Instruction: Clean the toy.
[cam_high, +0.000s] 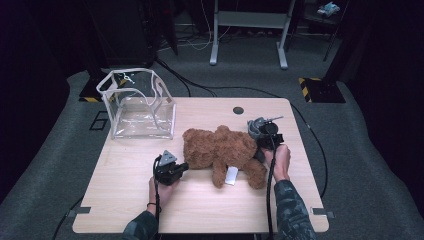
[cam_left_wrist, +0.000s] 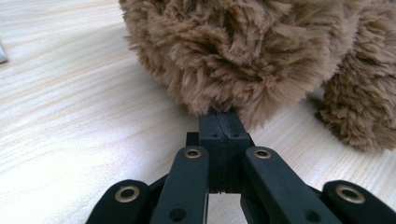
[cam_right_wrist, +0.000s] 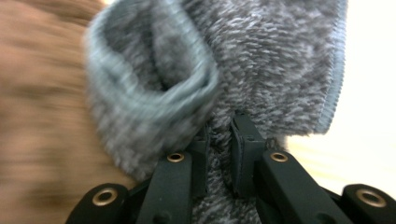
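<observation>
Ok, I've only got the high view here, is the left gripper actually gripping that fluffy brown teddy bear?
Observer: The left gripper has its jaws flush together, with the tips just touching the fur at the edge of the fluffy brown teddy bear.
Operator: And the right one?
Observer: The right gripper is clamped on a grey knitted cloth with a pale blue hem, and cloth shows between its jaws.
</observation>
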